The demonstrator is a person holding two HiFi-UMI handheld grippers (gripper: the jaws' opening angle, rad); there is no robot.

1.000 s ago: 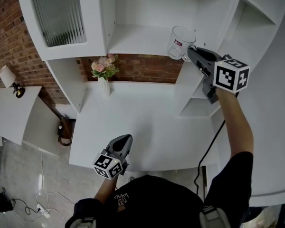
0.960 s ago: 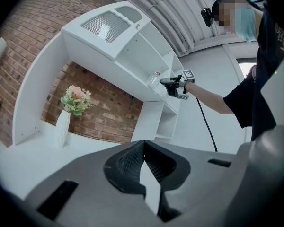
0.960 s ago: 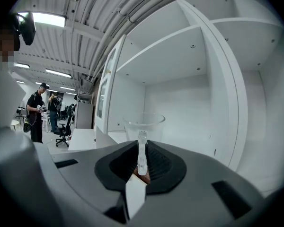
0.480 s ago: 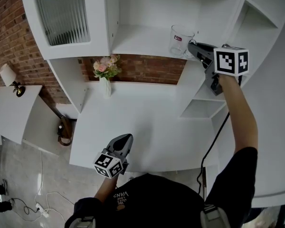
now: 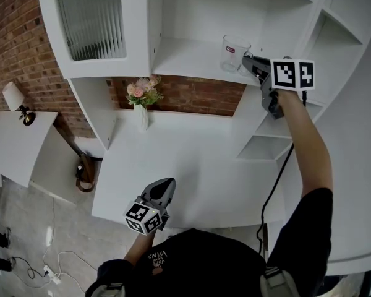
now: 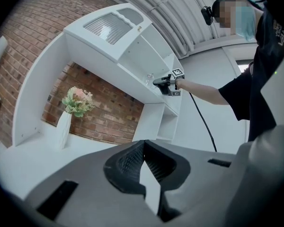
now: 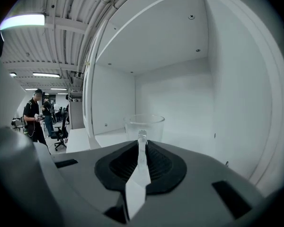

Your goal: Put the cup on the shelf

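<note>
- The left hand-held gripper (image 5: pixel 163 189) hangs low over the near edge of the worktop (image 5: pixel 191 159). Its jaws are pressed together with nothing between them, so it takes no part in this step.
- Rightwards and higher, the clear glass cup (image 5: pixel 235 52) stands upright on or just above the open shelf (image 5: pixel 185 57), near its right end. Its base is hidden, so I cannot tell whether it is touching.
- The right hand-held gripper (image 5: pixel 248 61) is clamped on the cup's handle, arm reaching up.
- Judged from this, the placing step is nearly done. Next, the cup should be settled flat, then the jaws eased apart and drawn straight back without tipping it.
- The worktop is white and bare except for a white vase of flowers (image 5: pixel 142 98) against the brick wall (image 5: pixel 12 36).
- A ribbed-glass cabinet door (image 5: pixel 91 18) sits upper left.
- People (image 7: pixel 35 115) stand far off in the room.
</note>
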